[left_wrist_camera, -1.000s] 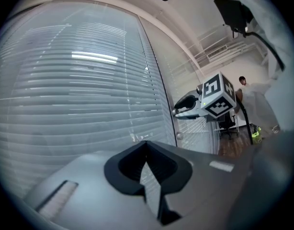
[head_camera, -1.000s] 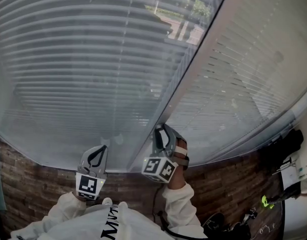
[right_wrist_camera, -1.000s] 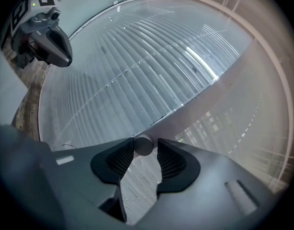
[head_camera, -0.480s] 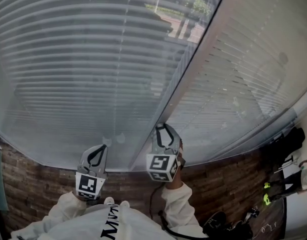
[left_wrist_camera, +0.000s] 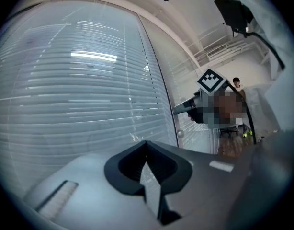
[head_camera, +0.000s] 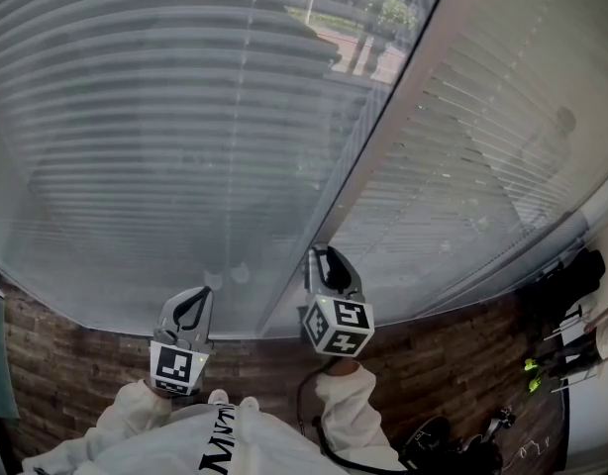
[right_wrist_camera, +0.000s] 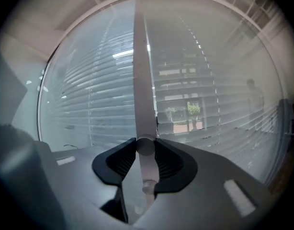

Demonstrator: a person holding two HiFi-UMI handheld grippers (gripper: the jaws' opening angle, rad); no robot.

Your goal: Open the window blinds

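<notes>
Two slatted blinds cover the window, a left blind [head_camera: 185, 146] and a right blind [head_camera: 482, 166], with a pale mullion [head_camera: 383, 137] between them. My right gripper [head_camera: 329, 262] is at the foot of that mullion. In the right gripper view, my right gripper [right_wrist_camera: 146, 150] is shut on the round, pale blind wand [right_wrist_camera: 146, 146], which runs up in line with the mullion. My left gripper [head_camera: 192, 305] hovers level in front of the left blind. Its tips [left_wrist_camera: 147, 143] meet with nothing between them. The right gripper [left_wrist_camera: 185, 108] also shows in the left gripper view.
A dark brick wall [head_camera: 76, 364] runs below the sill. Dark bags and small items [head_camera: 561, 305] lie at the lower right. A cable [head_camera: 309, 414] hangs under my right sleeve. Trees and pavement [head_camera: 354, 47] show through the slats.
My right gripper has rolled about its own axis at the wand, so its marker cube shows a different face. The left gripper has not moved.
</notes>
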